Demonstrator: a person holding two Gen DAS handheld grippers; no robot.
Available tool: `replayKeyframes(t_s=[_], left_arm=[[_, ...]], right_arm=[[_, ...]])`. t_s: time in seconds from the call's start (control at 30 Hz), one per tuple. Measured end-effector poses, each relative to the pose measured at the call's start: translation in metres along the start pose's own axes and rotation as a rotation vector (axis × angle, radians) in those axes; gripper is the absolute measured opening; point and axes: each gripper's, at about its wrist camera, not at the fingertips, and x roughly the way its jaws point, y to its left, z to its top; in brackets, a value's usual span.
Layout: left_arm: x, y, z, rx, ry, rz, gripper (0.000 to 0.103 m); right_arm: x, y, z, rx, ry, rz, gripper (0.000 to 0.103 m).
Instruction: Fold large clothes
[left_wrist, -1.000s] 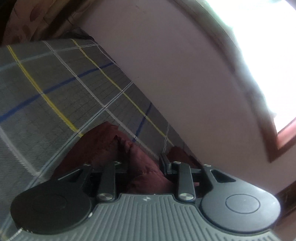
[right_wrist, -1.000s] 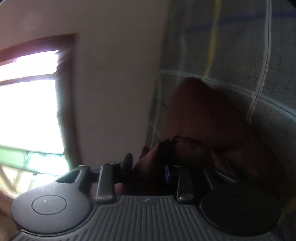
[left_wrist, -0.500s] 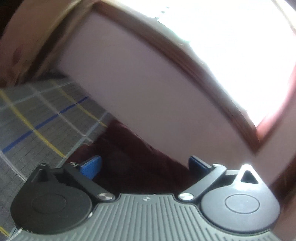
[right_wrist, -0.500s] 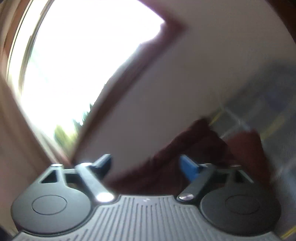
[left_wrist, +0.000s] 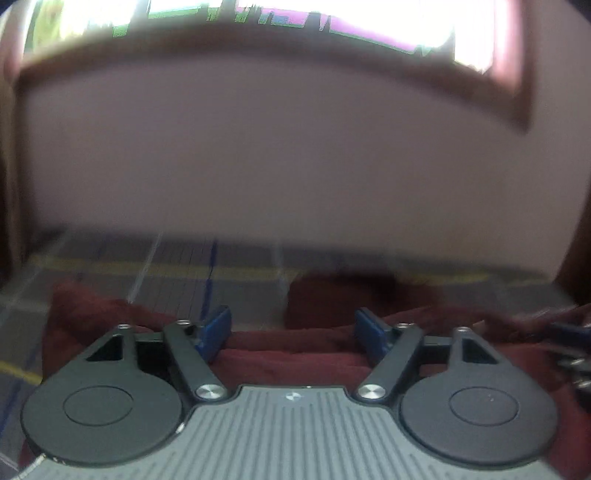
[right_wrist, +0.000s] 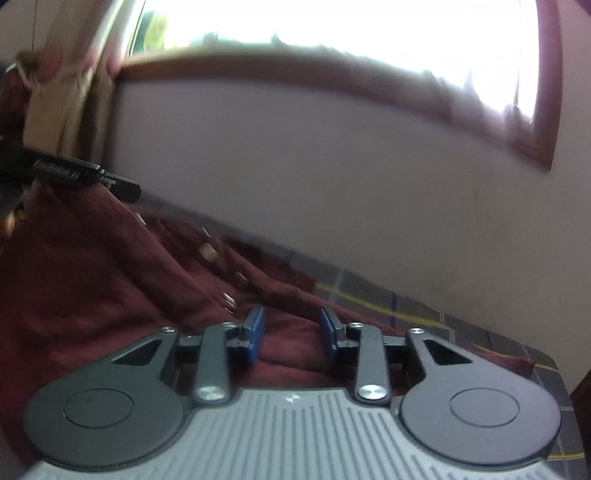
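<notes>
A dark red buttoned garment (right_wrist: 92, 280) lies on a grey checked cloth surface (right_wrist: 424, 306) beside the wall. It also shows in the left wrist view (left_wrist: 295, 358). My left gripper (left_wrist: 293, 332) is open, its blue pads (left_wrist: 216, 328) wide apart just above the red fabric, holding nothing. My right gripper (right_wrist: 291, 332) is open with its blue pads (right_wrist: 255, 332) over the garment near its row of buttons (right_wrist: 207, 253). The left gripper's body shows at the left edge of the right wrist view (right_wrist: 74, 173).
A pale wall (left_wrist: 295, 166) rises right behind the checked surface, with a bright wood-framed window (right_wrist: 332, 55) above. A beige curtain (right_wrist: 66, 92) hangs at the left. The surface's rounded corner (right_wrist: 550, 365) is at the right.
Both grippers were shut on the red garment a second ago. They have opened, let go of it, and swung up to face the wall and window.
</notes>
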Motion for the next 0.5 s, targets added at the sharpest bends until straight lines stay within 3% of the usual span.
replayKeyframes(t_s=[0.1,0.2,0.5], left_arm=[[0.019,0.021,-0.016,-0.089,0.062,-0.034,0.072],[0.022,0.017,-0.035,-0.069,0.048,-0.021,0.072],[0.055,0.033,-0.042,-0.11,0.067,-0.029,0.072]], right_arm=[[0.019,-0.011,-0.003,0.061,0.028,0.036,0.03],[0.031,-0.025,-0.016,0.166,0.062,0.105,0.03],[0.051,-0.037,-0.044,0.3,0.118,0.154,0.029]])
